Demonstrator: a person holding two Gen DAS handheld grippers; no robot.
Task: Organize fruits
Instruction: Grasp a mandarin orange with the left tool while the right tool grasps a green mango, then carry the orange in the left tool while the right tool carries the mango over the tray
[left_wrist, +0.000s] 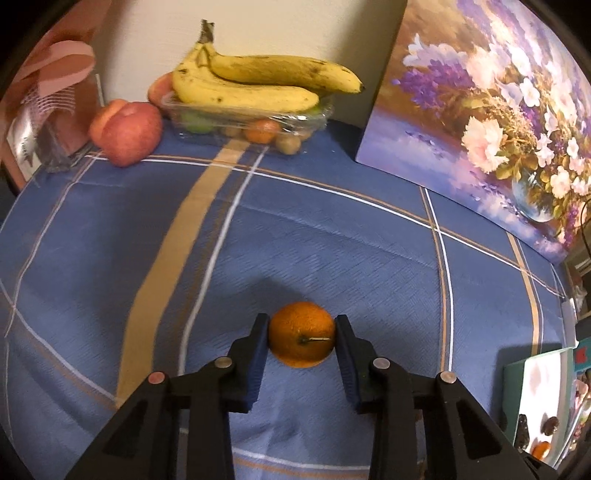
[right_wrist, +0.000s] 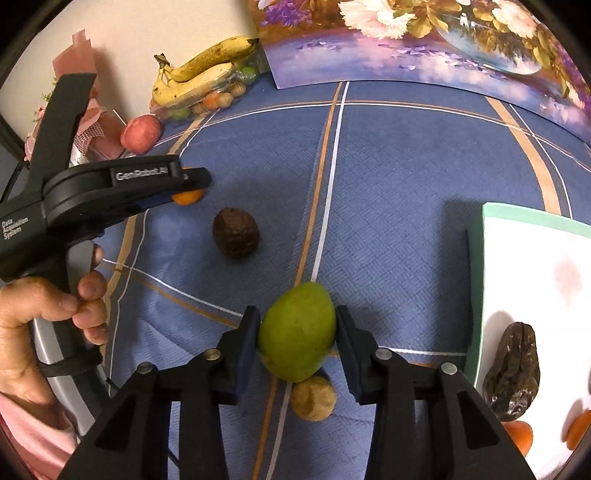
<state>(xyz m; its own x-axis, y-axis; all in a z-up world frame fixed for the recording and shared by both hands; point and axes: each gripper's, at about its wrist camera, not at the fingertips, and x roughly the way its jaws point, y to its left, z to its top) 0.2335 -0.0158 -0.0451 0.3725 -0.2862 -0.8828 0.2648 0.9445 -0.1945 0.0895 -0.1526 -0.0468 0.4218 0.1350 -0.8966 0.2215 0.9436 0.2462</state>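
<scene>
My left gripper (left_wrist: 301, 328) is shut on a small orange (left_wrist: 301, 334), stem towards the camera, above the blue checked tablecloth (left_wrist: 332, 236). It also shows in the right wrist view (right_wrist: 192, 184), with the orange (right_wrist: 187, 197) peeking below the fingers. My right gripper (right_wrist: 297, 325) is shut on a green mango (right_wrist: 297, 332), held above the cloth. A dark brown fruit (right_wrist: 235, 232) lies on the cloth left of centre. A tan round fruit (right_wrist: 314, 402) lies under the mango. A white tray with a green rim (right_wrist: 476, 280) at the right holds a dark wrinkled fruit (right_wrist: 511, 373) and orange fruits (right_wrist: 519, 435).
At the back, a clear plastic tray (left_wrist: 251, 122) holds bananas (left_wrist: 258, 83) and small fruits. A red apple (left_wrist: 127, 133) sits left of it. A flower painting (left_wrist: 480, 110) leans at the back right. A pink wrapped bouquet (left_wrist: 48, 99) stands at the back left.
</scene>
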